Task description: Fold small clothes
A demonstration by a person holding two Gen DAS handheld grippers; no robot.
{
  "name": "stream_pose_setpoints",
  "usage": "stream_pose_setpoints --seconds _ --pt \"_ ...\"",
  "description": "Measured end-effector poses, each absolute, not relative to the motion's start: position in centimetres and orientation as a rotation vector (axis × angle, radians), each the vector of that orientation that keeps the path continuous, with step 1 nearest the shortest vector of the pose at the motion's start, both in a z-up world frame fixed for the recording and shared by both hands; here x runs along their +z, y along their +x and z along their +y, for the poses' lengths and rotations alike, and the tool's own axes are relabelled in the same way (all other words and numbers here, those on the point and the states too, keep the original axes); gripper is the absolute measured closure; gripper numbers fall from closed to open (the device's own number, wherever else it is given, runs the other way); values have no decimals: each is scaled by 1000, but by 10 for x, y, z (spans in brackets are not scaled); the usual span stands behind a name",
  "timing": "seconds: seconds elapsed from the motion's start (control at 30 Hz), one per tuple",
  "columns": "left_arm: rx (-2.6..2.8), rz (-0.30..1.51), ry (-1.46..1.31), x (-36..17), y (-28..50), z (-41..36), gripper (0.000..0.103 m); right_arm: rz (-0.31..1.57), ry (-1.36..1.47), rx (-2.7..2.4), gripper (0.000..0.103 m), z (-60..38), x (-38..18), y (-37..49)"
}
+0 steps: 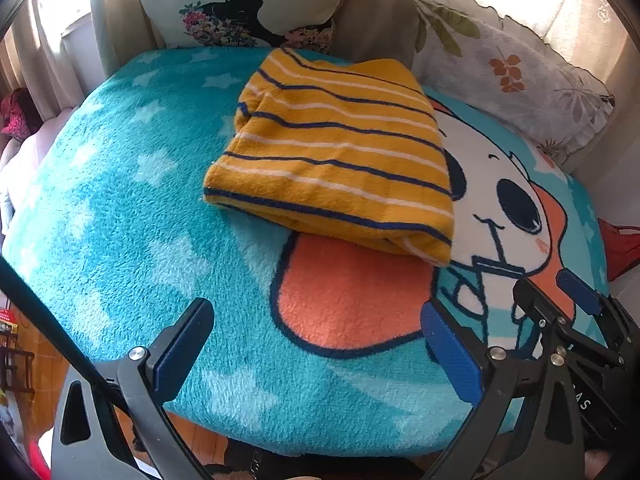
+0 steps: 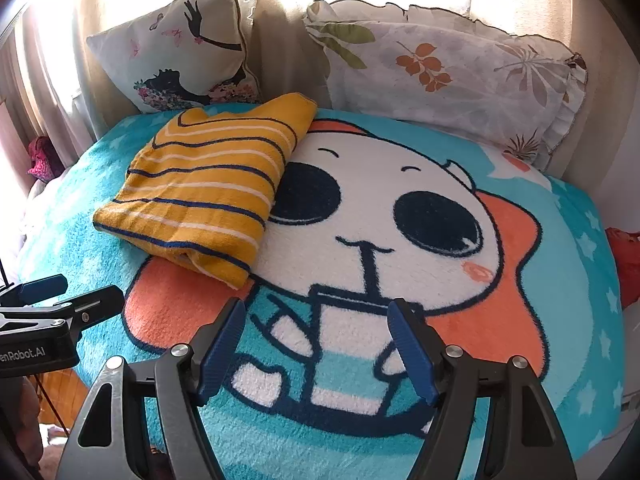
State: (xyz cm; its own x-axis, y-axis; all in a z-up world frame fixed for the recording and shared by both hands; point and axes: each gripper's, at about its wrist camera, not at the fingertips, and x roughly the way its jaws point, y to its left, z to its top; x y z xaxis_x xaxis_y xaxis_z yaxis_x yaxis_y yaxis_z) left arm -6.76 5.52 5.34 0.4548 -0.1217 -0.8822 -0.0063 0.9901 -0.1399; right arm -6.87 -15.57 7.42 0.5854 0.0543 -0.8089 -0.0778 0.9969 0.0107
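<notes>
Take the shirt (image 1: pixel 332 156) as your landmark: a yellow striped bundle lying folded into a compact rectangle on the blanket (image 1: pixel 120 240), partly over the cartoon face printed there. Judging by how it lies, this piece looks done; no other loose garment shows in either view, so what is left cannot be told from here.

Working left to right: left of the shirt the blanket runs bare to its rounded edge, with floor just beyond, so you have free room there but a drop-off close by. Your left gripper (image 1: pixel 316 340) hangs near the shirt's front edge, apart from it, fingers spread wide with only blanket between them. Your right gripper (image 2: pixel 316 344) sits just right of the left one, also in front of the shirt and clear of it, released, nothing between its pads. The two tools are close together, so mind them knocking as you move.

Behind the shirt a pillow (image 2: pixel 180 52) stands almost against its back edge. Right of the shirt the blanket is open across the face, ending at a floral pillow (image 2: pixel 452 76) along the back.
</notes>
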Motion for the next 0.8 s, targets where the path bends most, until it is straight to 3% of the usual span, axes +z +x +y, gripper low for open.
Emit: stream_pose_setpoints --seconds 0.8 --pt "-87 1103 -114 53 -64 56 0 940 -43 88 22 -143 74 -67"
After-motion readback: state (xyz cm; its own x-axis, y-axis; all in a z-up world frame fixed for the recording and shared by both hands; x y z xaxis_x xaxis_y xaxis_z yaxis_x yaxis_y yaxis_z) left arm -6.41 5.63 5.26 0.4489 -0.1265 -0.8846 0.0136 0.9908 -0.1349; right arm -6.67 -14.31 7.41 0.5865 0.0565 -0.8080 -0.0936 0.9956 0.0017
